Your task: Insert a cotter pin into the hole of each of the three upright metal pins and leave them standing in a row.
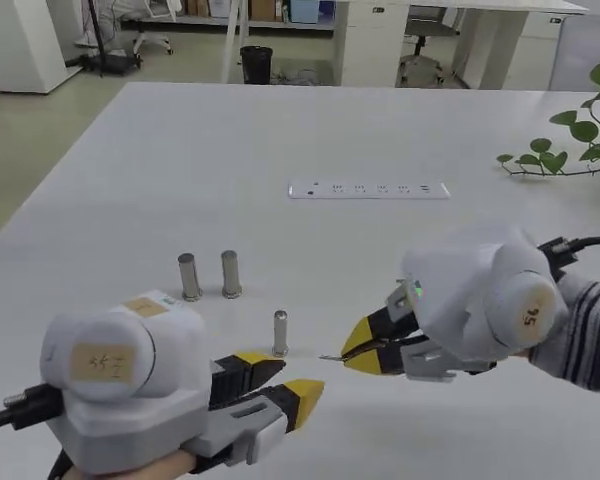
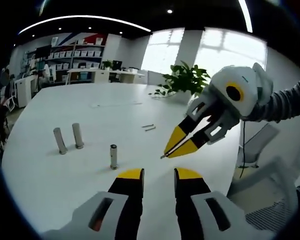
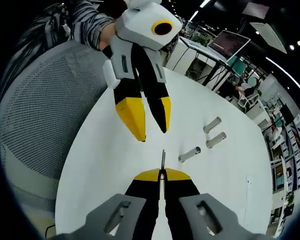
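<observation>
Steel pins (image 1: 231,274), three, upright on white table (image 1: 280,150): two paired at back, near pin (image 1: 280,333) standing apart in front. Right gripper (image 1: 352,354) clamped on cotter pin (image 1: 332,356), tip aimed level at near pin, probably to thread its hole. Left gripper (image 1: 296,378), jaws apart, just beside it, seemingly poised to steady it.

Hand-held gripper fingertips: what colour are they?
Yellow fingertips, black behind; clearest in the left gripper view.

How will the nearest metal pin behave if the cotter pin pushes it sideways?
Likely tips: the nearest metal pin stands tall on a narrow base. Once down, its round shape would probably roll on the smooth table.
</observation>
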`<move>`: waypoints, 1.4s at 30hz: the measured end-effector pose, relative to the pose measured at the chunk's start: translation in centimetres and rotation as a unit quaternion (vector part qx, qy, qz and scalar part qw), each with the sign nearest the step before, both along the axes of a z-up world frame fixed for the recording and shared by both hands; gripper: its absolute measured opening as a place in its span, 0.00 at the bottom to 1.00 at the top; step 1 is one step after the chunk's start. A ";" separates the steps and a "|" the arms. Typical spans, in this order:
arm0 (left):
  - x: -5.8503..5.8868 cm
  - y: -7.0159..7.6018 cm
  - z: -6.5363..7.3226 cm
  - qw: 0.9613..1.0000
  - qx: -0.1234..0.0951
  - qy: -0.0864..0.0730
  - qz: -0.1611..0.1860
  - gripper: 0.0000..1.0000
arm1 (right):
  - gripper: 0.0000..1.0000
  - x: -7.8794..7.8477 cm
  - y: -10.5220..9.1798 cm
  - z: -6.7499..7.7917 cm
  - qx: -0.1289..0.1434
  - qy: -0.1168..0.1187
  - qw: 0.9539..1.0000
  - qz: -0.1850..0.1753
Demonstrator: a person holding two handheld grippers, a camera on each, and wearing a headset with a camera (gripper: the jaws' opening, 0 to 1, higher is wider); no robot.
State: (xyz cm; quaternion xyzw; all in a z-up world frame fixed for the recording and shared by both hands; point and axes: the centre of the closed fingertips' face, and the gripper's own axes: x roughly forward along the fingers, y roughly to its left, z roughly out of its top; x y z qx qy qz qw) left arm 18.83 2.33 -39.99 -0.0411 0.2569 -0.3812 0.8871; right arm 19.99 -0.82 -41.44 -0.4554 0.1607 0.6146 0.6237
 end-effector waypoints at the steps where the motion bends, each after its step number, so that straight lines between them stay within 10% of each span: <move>1: -0.2 -0.1 0.0 1.000 -0.005 0.004 -0.002 0.18 | 0.00 -0.3 0.2 0.1 0.000 -0.004 1.000 0.008; 11: -0.6 -1.0 0.5 0.999 -0.048 0.026 -0.005 0.10 | 0.00 -1.9 0.9 0.8 0.001 -0.013 0.999 0.041; 31: -1.2 -1.9 0.0 0.997 -0.055 0.045 -0.017 0.00 | 0.00 -2.8 1.1 0.5 0.011 -0.005 0.999 0.044; 42: -1.6 -2.0 0.0 0.998 -0.002 -0.021 -0.063 0.00 | 0.00 -2.9 1.1 0.1 0.014 0.005 1.000 0.027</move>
